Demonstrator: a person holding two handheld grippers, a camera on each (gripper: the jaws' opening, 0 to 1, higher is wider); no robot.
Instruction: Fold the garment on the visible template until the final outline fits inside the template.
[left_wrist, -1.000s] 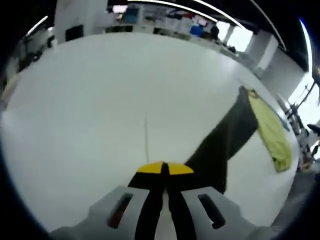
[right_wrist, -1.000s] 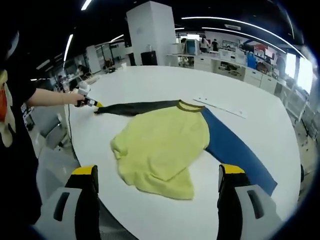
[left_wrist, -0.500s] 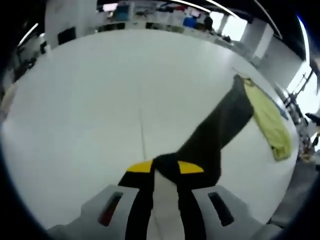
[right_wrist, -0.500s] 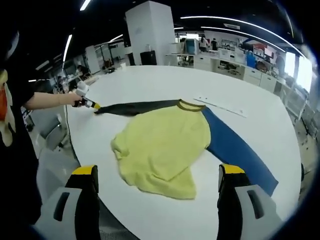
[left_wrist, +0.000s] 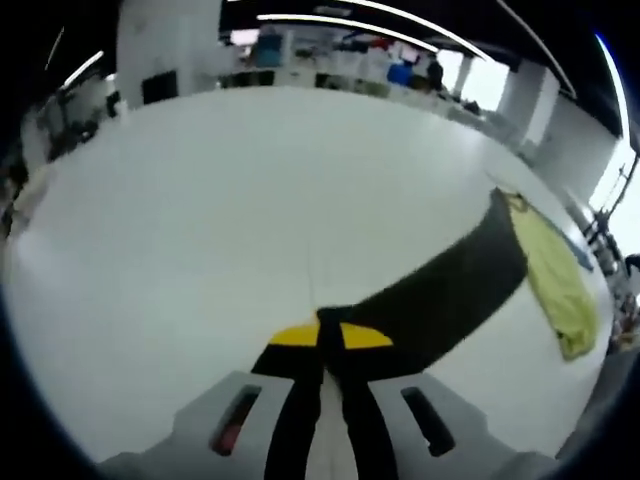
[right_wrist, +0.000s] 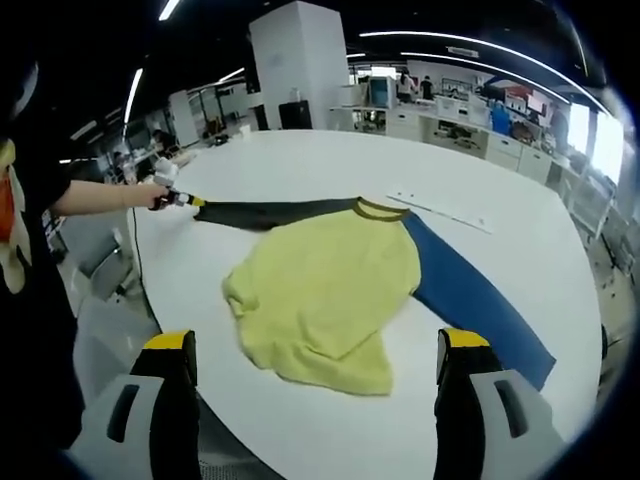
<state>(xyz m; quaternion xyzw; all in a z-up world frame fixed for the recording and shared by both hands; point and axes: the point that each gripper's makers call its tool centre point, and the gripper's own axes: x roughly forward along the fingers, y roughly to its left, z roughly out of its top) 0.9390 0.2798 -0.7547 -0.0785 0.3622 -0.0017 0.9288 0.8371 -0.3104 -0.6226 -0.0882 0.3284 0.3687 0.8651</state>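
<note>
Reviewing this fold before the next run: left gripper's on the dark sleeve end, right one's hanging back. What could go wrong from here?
1. The left gripper pinches only the tip of the dark sleeve; it may slip out during a pull.
2. The yellow body lies bunched near the table edge; dragging could pull it off.
3. The right gripper is open and idle, so nothing anchors the blue sleeve.

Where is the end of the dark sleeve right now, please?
The dark sleeve ends at the table's left edge in the right gripper view, pinched in the left claw; the left gripper view shows the cuff between that claw's tips.
</note>
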